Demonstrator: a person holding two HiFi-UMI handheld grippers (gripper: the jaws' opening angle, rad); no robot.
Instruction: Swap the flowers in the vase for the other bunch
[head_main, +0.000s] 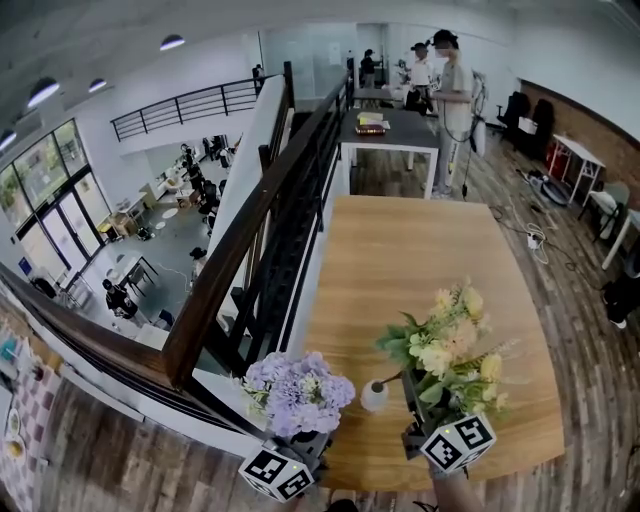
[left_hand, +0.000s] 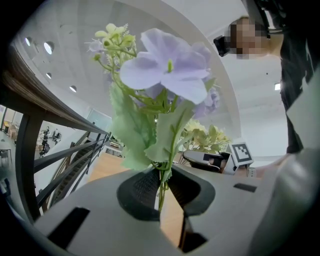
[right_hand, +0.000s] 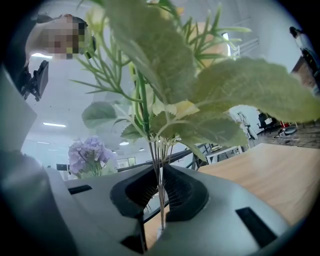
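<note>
I hold both grippers low in front of me at the near edge of the table, each pointing roughly level and away from me, with its marker cube towards me.

My left gripper sits at the table's near left corner. Its jaws are clenched on the thin green stems of the purple bunch, which stands upright above them. In the left gripper view the stems pass straight down between the ribbed pads, pinched in the narrow gap.

My right gripper is further right along the near edge, and my forearm comes in from the bottom. Its jaws grasp the stems of the yellow bunch, which rises upright and leafy above them. The right gripper view shows the pale stems squeezed between the pads.

The small white vase stands on the table near its near edge, between the two bunches and just beside the right gripper.
</note>
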